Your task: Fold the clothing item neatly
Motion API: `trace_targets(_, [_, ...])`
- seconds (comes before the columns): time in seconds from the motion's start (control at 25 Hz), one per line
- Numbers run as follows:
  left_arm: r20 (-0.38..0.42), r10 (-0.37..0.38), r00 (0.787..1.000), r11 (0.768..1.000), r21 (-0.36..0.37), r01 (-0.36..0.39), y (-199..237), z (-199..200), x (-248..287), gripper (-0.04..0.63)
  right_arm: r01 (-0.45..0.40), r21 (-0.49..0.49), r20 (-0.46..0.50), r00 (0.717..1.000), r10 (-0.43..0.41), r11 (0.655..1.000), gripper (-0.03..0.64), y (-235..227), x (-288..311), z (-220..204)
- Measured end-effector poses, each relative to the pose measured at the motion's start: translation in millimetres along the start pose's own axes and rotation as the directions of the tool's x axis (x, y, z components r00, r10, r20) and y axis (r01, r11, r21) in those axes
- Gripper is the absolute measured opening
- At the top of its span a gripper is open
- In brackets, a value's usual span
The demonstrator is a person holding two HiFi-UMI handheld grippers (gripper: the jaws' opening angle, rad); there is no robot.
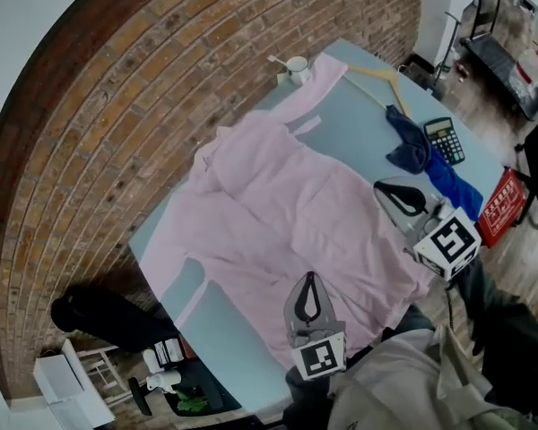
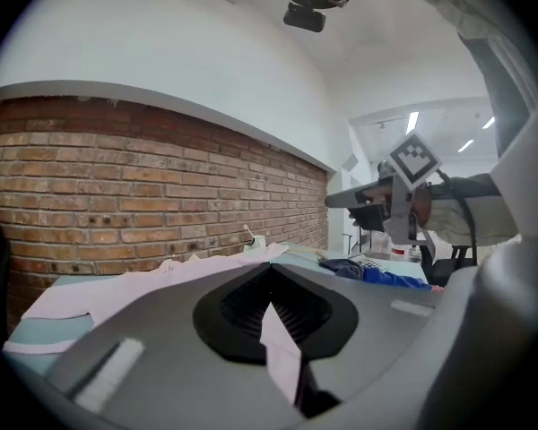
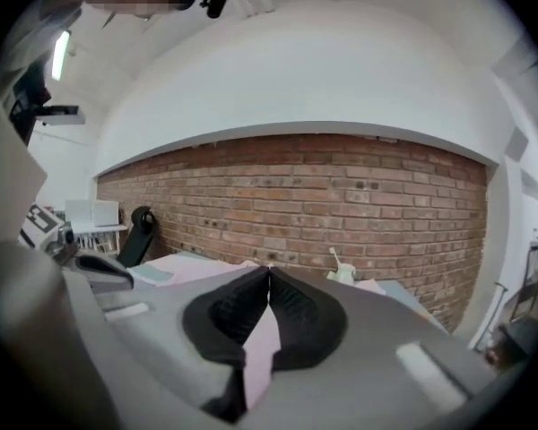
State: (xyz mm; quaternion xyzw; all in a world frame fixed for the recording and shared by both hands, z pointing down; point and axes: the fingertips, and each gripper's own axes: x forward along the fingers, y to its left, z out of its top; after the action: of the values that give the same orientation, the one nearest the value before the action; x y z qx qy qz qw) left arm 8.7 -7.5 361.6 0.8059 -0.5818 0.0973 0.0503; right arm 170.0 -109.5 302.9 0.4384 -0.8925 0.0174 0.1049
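Pink fabric of the clothing item (image 1: 278,213) lies spread across most of the pale blue worktop (image 1: 359,133), one sleeve reaching toward 12 o'clock and another toward 8 o'clock. Only the head view shows this whole spread. Only the two gripper views show the grip. The left hand-held gripper (image 2: 271,271) is clenched on a pinch of the pink cloth that hangs from between its pads. The right hand-held gripper (image 3: 269,271) is clamped on a pinch of the same fabric.

From the garment's middle, a white cup (image 1: 297,65) stands at 12 o'clock, touching the cloth. A wooden hanger (image 1: 381,77) lies at 1 o'clock. A blue cloth (image 1: 421,155) and a calculator (image 1: 445,139) lie at 2 o'clock, just beside each other. A red box (image 1: 500,206) sits off the worktop at 3 o'clock, and a brick wall (image 1: 117,106) runs behind.

In each gripper view the tool's grey body hides the near worktop. Seen from above, the garment's edge meets the left tool at 5 o'clock and the right at 3 o'clock.
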Motion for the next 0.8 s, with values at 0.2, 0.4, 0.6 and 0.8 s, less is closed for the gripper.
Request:
trace_targets(0.2, [-0.043,0.104,0.994,0.994,-0.023,-0.105,24.8,-16.4,45.3,0.006,0.001,0.056,-0.024,1.000,0.001,0.998,0.128,-61.4,68.6,-3.7])
trace_targets(0.4, [-0.056,0.160,0.986,0.984,-0.076,-0.164,41.7,-20.6,97.3,0.006,-0.028,-0.204,-0.236,0.972,-0.021,0.979,0.190,-107.4,139.7,-65.6])
trace_targets(0.6, [-0.087,0.195,0.977,0.977,-0.069,-0.201,58.4,-30.0,130.0,0.006,-0.113,-0.505,-0.396,0.911,-0.114,0.855,0.190,-179.6,209.0,-136.1])
trace_targets(0.8, [-0.157,0.224,0.962,0.965,-0.101,-0.241,62.7,-56.5,151.9,0.006,-0.135,-0.651,-0.432,0.875,-0.219,0.747,0.190,-256.0,268.7,-169.1])
